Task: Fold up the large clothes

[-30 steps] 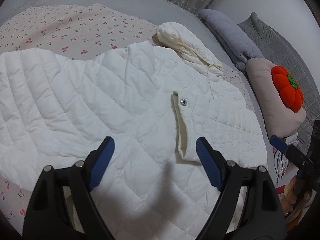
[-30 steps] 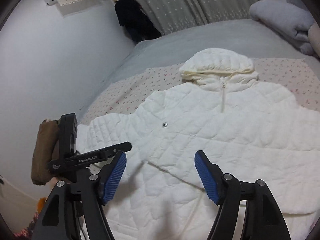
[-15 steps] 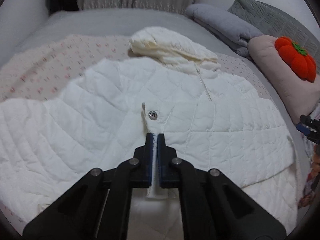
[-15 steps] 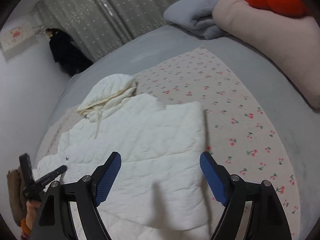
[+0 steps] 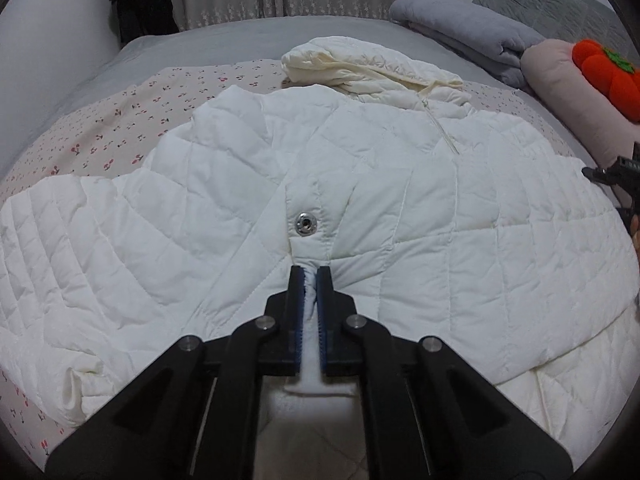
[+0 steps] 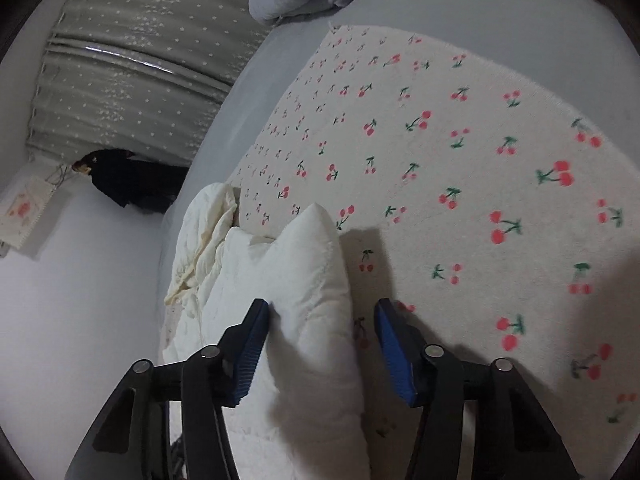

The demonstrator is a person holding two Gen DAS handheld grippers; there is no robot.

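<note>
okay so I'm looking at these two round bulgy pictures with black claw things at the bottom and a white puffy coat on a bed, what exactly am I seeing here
No robot here: a person holds a two-finger gripper in each hand, and each gripper carries a wide-angle camera looking along its fingers. That lens makes the pictures round.

The left camera shows a white quilted jacket spread on a cherry-print sheet on a bed, its hood toward the curtains. The left gripper has its jaws shut on a strip of the jacket just below a metal snap.

The right camera looks along the jacket's edge. The right gripper has a puffy fold of the jacket between its jaws, which are closing; one blue pad touches it, the other does not yet.

A folded grey blanket and a pillow with an orange plush lie nearby.
</note>
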